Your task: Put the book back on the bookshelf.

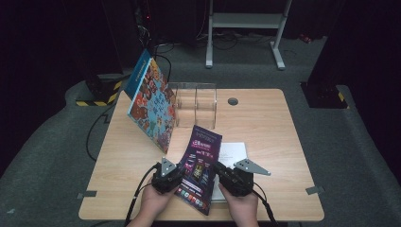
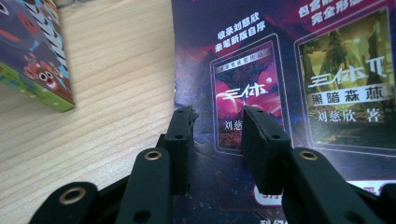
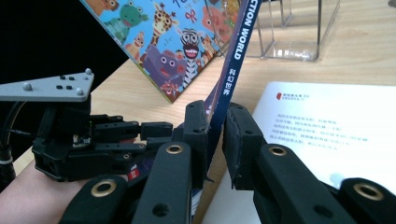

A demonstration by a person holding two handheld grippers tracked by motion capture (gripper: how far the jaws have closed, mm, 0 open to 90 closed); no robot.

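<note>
A purple magazine (image 1: 199,165) with book covers printed on it is at the table's front middle, tilted up between my two grippers. My right gripper (image 1: 218,171) grips its right edge: in the right gripper view the blue spine (image 3: 232,74) runs up between the jaws of that gripper (image 3: 215,112), which press on it. My left gripper (image 1: 182,171) is at the magazine's left edge. In the left gripper view its jaws (image 2: 217,116) stand apart in front of the cover (image 2: 327,70), holding nothing. That left gripper (image 3: 149,130) also appears beyond the spine.
A colourful children's picture book (image 1: 151,101) leans against a clear acrylic stand (image 1: 196,106) at the back left of the wooden table (image 1: 265,123). A white printed sheet (image 1: 234,151) lies under the magazine's right side. A white metal frame (image 1: 246,21) stands on the floor behind.
</note>
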